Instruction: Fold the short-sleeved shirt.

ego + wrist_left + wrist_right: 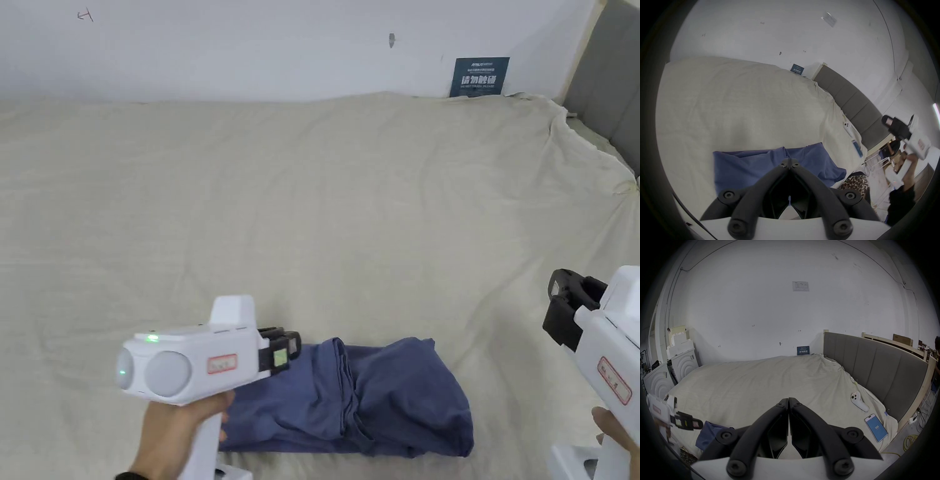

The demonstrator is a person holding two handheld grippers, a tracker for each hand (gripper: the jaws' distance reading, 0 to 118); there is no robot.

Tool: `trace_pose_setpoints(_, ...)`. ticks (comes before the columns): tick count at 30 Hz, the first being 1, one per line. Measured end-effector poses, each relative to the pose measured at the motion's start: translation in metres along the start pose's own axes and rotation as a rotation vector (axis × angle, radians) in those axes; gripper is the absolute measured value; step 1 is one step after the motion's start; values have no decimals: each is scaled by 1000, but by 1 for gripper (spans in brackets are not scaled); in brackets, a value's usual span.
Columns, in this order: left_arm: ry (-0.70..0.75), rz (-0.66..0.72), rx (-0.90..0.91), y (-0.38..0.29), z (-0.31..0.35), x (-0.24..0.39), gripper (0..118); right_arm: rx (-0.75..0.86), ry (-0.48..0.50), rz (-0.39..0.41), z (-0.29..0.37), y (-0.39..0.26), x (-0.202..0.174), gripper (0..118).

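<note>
The blue short-sleeved shirt [369, 400] lies as a compact folded bundle near the front edge of the bed [312, 206]. A hand holds my left gripper [294, 347] just over the shirt's back left corner. In the left gripper view the shirt [753, 165] spreads under my left gripper [790, 160], whose jaws meet with no cloth between them. My right gripper [556, 300] is held up off to the right, apart from the shirt. In the right gripper view my right gripper [788, 400] has its jaws pressed together and empty, with the shirt [708, 433] low on the left.
A phone [876, 428] and a white controller [859, 402] lie on the bed's right side by the grey headboard [875, 366]. A blue sign [479, 76] leans on the back wall. White cabinets [680, 363] stand left of the bed.
</note>
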State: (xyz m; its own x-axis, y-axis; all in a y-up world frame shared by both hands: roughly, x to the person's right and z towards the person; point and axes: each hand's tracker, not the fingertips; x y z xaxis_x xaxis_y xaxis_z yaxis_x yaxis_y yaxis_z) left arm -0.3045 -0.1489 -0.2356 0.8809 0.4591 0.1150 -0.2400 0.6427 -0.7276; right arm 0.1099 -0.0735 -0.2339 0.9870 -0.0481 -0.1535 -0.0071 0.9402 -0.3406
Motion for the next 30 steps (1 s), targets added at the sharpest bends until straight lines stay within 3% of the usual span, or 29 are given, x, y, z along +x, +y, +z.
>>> trace_pose_setpoints(3,-9,54,-6,8,17,-31,0,-2,12,4,-2,1,-5,0)
trace_pose_setpoints(6,-42,157,-79,7,22,-65,13,-6,18,11,-4,0,-9,0)
trace_pose_setpoints(10,-18,261,-114,-9,14,-108,81,-16,23,15,-6,-2,-12,0)
trace_pose_setpoints(12,-17,295,-151,-17,6,-124,91,-23,23,22,-7,-2,-14,0)
trace_pose_setpoints(19,-50,353,-225,-35,-28,-172,91,-41,16,35,-9,-3,-17,0)
trace_pose_setpoints(25,-93,361,-212,-35,-33,-172,91,-56,7,44,-10,-5,-18,0)
trace_pose_setpoints(26,-111,367,-213,-40,-35,-132,89,-59,6,44,-11,-6,-18,0)
trace_pose_setpoints(30,-125,373,-225,-45,-46,-119,74,-67,6,42,-12,-7,-19,0)
